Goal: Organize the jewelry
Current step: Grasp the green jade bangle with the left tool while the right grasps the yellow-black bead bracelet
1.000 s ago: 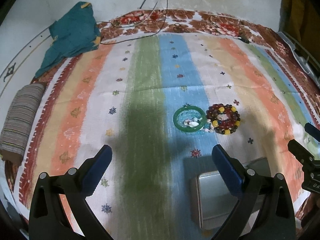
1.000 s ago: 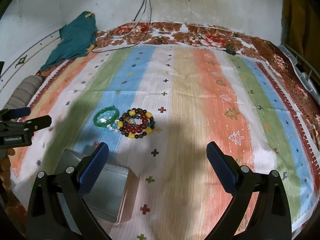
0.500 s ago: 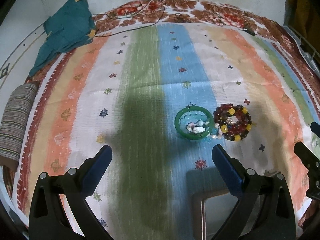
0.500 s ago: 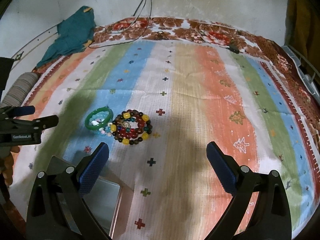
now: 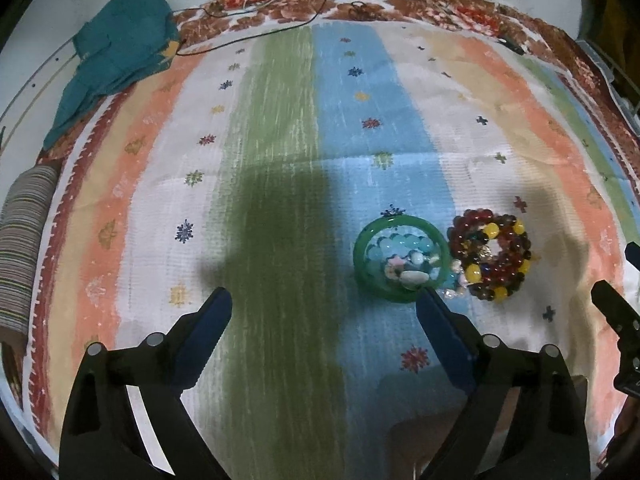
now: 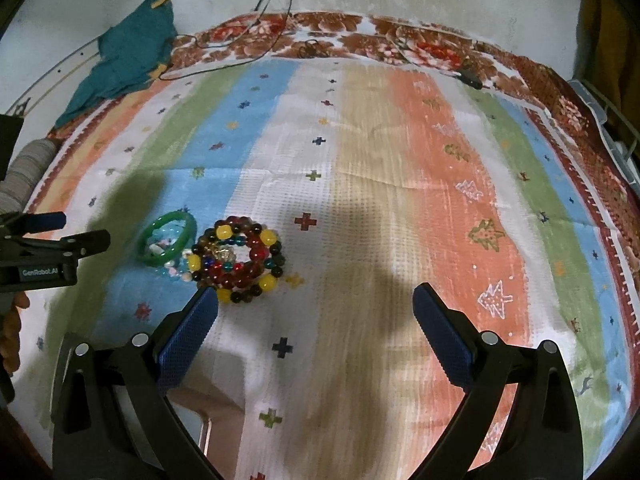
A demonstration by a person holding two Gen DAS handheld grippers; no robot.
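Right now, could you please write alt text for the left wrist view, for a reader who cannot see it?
A green bangle holding pale beads lies on a striped bedspread, beside a coil of dark red and yellow bead bracelets. The left gripper hangs above, jaws closing on nothing. A teal cloth lies far left.

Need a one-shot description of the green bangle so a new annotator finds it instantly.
Start from the striped bedspread and follow its blue stripe to the small jewelry cluster. The green bangle is the smooth, solid ring there, lying flat with pale blue beads and small white pieces inside it. Its neighbour, the beaded bracelet pile, is dark red and yellow round beads, not one plain hoop.
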